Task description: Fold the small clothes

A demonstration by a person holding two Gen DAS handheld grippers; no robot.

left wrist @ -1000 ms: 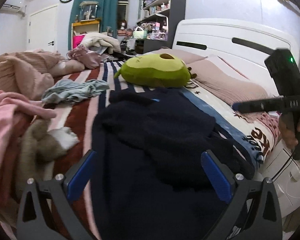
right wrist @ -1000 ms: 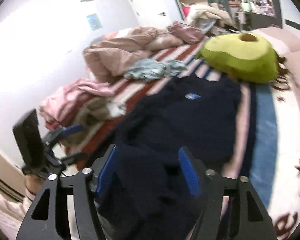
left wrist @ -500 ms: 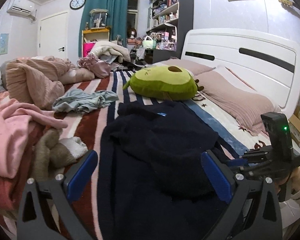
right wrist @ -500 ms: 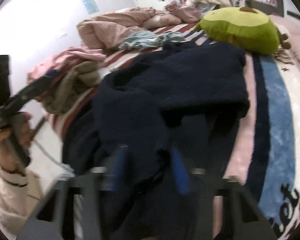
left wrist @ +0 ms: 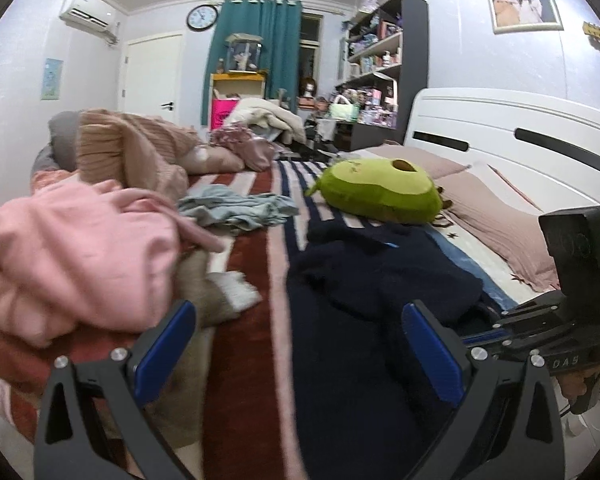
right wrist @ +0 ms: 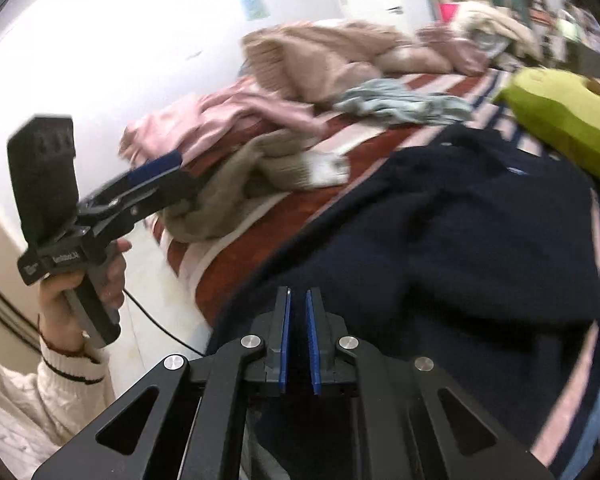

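Observation:
A dark navy garment [left wrist: 364, 300] lies spread on the striped bed; it also shows in the right wrist view [right wrist: 480, 232]. My left gripper [left wrist: 296, 344] is open and empty, held above the garment's near left edge. In the right wrist view it [right wrist: 160, 178] appears at the left, off the bed's side, next to a beige garment [right wrist: 244, 184]. My right gripper [right wrist: 297, 340] has its pads nearly together over the garment's near edge; no cloth shows between them. Its body [left wrist: 568, 308] appears at the right of the left wrist view.
A green avocado plush [left wrist: 380, 192] lies beyond the navy garment. A pale blue garment [left wrist: 236, 208], a pink heap [left wrist: 72, 256] and a beige garment [left wrist: 208, 292] lie at the left. Pillows [left wrist: 496, 216] and a white headboard [left wrist: 512, 140] are at the right.
My right gripper closed from open to nearly shut and drew back toward the garment's near edge. My left gripper swung left toward the pink heap and stayed open.

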